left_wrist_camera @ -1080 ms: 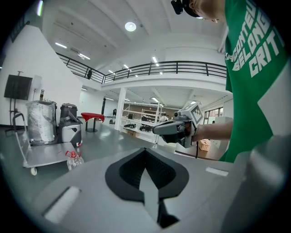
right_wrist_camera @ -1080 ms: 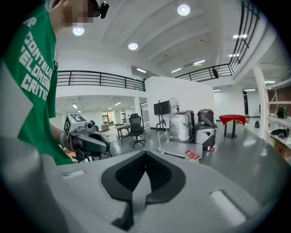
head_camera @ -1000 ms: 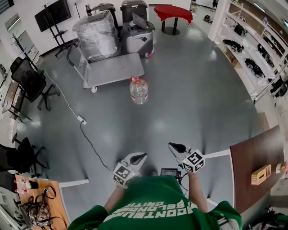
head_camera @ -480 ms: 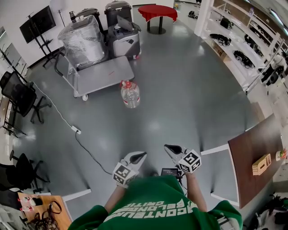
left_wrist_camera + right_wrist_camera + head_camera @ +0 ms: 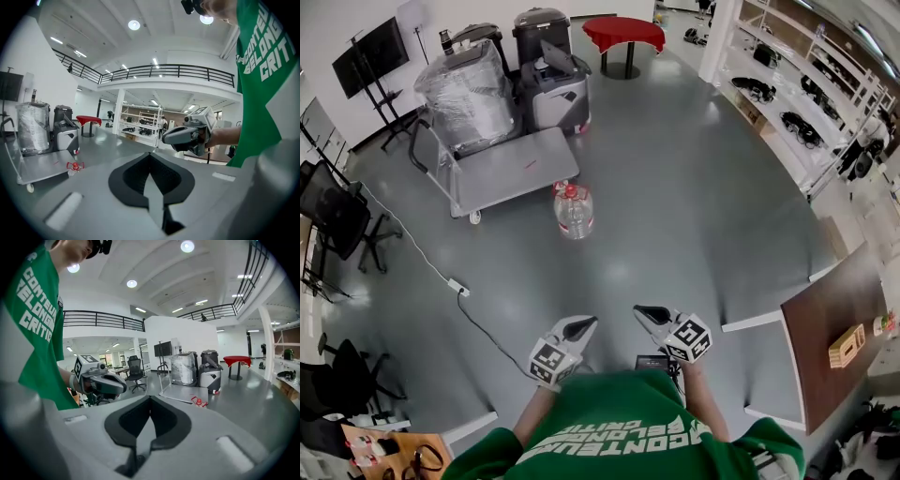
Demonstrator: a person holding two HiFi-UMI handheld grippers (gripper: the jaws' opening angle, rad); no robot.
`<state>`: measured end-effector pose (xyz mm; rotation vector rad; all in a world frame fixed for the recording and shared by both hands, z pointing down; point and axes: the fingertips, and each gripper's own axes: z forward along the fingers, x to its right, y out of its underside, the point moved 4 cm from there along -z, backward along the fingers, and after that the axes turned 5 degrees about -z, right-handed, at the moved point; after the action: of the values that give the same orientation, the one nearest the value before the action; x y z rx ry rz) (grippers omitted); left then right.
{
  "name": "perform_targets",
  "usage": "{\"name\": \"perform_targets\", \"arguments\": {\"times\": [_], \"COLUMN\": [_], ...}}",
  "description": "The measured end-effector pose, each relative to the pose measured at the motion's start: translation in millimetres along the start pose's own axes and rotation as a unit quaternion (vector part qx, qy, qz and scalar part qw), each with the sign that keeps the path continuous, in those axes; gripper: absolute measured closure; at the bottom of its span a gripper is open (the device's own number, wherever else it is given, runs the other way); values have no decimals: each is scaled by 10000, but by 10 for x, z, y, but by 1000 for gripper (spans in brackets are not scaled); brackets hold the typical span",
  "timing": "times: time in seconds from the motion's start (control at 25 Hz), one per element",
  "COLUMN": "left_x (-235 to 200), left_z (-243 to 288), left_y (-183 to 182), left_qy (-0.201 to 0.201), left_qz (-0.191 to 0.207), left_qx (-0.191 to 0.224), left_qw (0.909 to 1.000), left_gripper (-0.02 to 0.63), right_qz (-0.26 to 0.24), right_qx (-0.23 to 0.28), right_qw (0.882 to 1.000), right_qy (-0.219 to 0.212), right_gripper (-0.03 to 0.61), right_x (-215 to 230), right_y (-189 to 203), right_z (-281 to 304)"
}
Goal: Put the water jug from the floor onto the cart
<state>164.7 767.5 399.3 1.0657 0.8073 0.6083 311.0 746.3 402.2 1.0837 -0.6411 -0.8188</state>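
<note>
The clear water jug (image 5: 573, 210) with a red cap stands upright on the grey floor, just off the front edge of the flat cart (image 5: 502, 169). My left gripper (image 5: 583, 325) and right gripper (image 5: 647, 312) are held side by side near my body, well short of the jug, both shut and empty. In the left gripper view the shut jaws (image 5: 150, 157) point past the jug's red cap (image 5: 74, 165), with the right gripper (image 5: 185, 136) alongside. The right gripper view shows its shut jaws (image 5: 151, 399), the jug's cap (image 5: 200, 402) and the cart (image 5: 180, 393) ahead.
A plastic-wrapped load (image 5: 469, 84) sits at the cart's far end by its handle. Grey machines (image 5: 548, 80) and a red table (image 5: 623, 33) stand behind. Shelving (image 5: 806, 103) lines the right. Office chairs (image 5: 337, 211) and a floor cable with power strip (image 5: 455, 286) lie left; a brown table (image 5: 834, 328) is at right.
The jug and cart have drawn nearer in the head view as I walk toward them. Both grippers have travelled forward with me, still shut and side by side.
</note>
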Motion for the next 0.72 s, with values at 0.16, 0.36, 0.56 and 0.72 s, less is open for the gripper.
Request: {"name": "perform_targets", "arguments": {"times": [0.16,0.36,0.56,0.72], "left_x": [-317,-555,-698,-901], "left_z": [-119,-242,-371,-515], "left_y": [-29,24,64,59], "left_qy": [-78,-71,37,68], "left_qz": [-55,-204,-297,-287], "left_qx": [24,3,-10,-34], "left_qw": [10000,9998,9996,9996], "left_gripper": [601,601,601,601], "right_qz": [-33,-13,21,16], "right_qx": [-83,-232,-312,-329], "right_qw": [10000,9997,9995,9995], "right_qy": [-7,-3,19,-20], "right_gripper": [589,588,588,589], "right_x": [-3,-49,-123,-185], "right_y": [-107,-158,-221,-303], "right_z": [213,417,640,905]}}
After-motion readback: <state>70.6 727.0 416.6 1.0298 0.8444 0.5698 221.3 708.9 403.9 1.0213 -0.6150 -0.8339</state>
